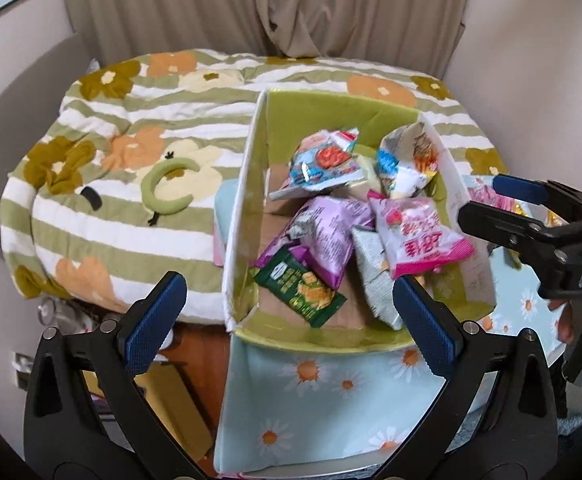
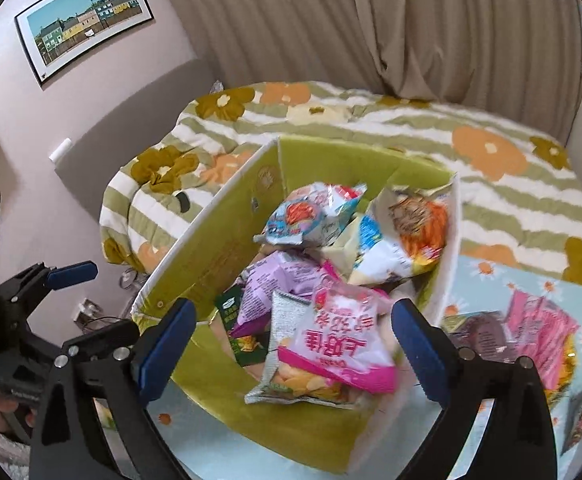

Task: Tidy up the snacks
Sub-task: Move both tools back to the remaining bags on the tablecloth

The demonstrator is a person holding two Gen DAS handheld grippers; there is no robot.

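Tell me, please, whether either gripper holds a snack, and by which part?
Nothing is held: the left gripper and right gripper are both open above the snack box.

Beige curtains [image 2: 431, 32] hang across the top of the frame, a framed picture [image 2: 83, 20] sits upper left on the pale wall [image 2: 23, 120], and mid-frame a bed's striped floral blanket [image 1: 123, 184] spreads wide.

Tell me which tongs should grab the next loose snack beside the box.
Right. The loose pink packet lies outside the box on the right tongs' side; both are open, but the left tongs sit at the box's far side.
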